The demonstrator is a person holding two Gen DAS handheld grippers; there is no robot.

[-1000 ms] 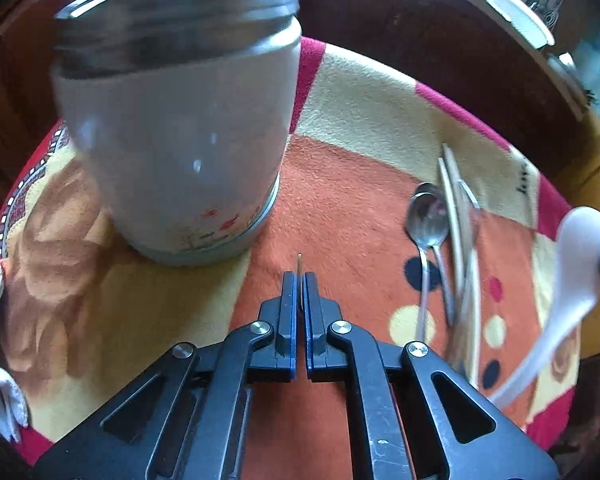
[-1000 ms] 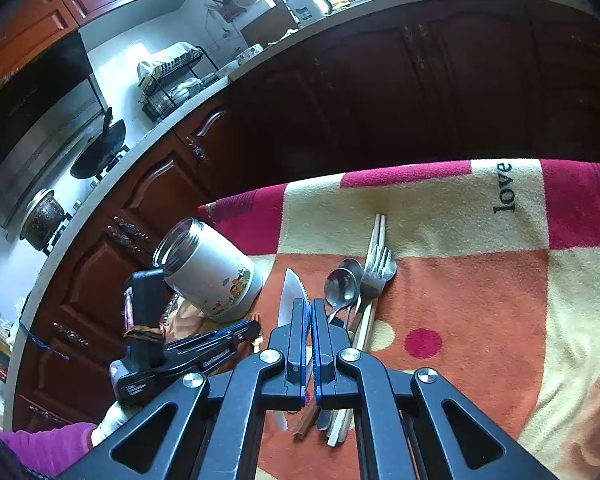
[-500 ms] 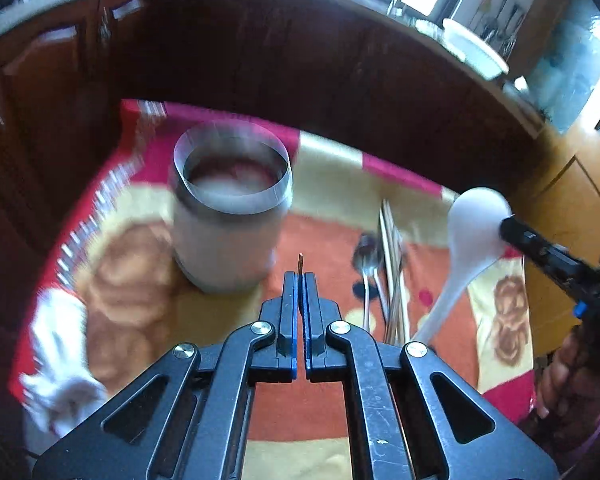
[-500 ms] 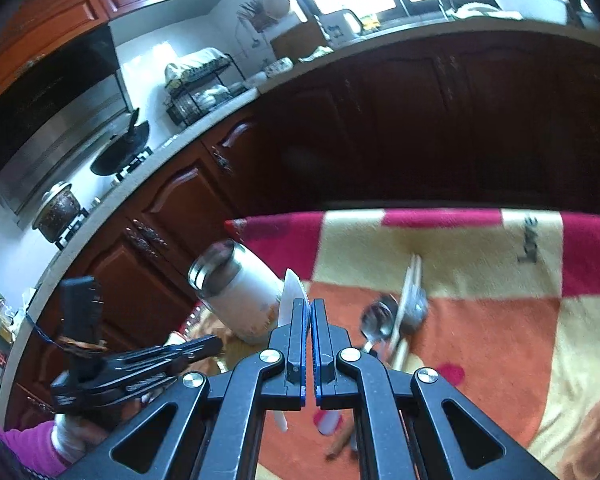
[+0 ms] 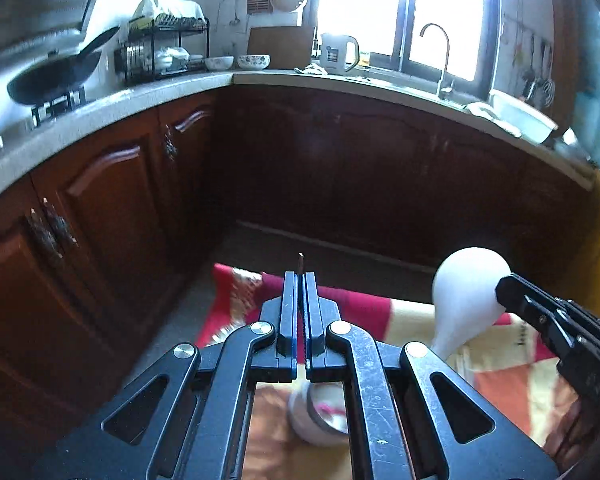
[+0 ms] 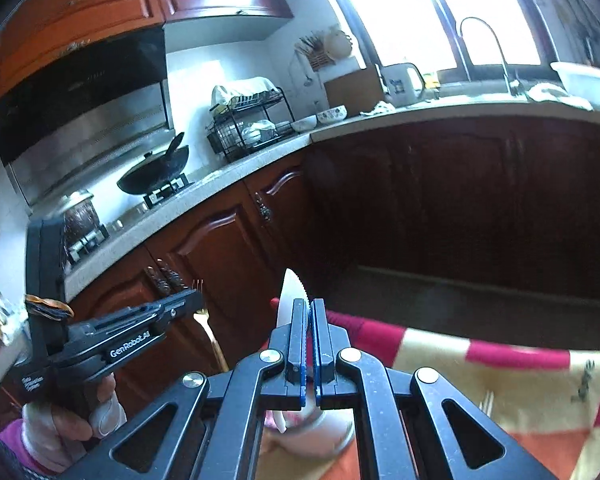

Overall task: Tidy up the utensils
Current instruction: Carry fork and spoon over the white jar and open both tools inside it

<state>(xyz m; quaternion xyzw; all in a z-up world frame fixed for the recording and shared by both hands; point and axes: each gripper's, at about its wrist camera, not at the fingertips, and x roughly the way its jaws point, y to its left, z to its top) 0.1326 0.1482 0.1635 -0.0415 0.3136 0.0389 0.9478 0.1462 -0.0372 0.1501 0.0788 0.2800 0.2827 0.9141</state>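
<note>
Left gripper (image 5: 300,308) clamps gold fork (image 6: 204,320); right gripper (image 6: 309,340) clamps white spoon (image 5: 466,300). Both raised above jar (image 5: 320,420) on blanket (image 5: 500,380). Neither dropped in yet; other utensils out of view, presumably left.

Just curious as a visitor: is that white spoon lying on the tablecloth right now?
No, the white spoon is held in the air by the right gripper, above the tablecloth.
</note>
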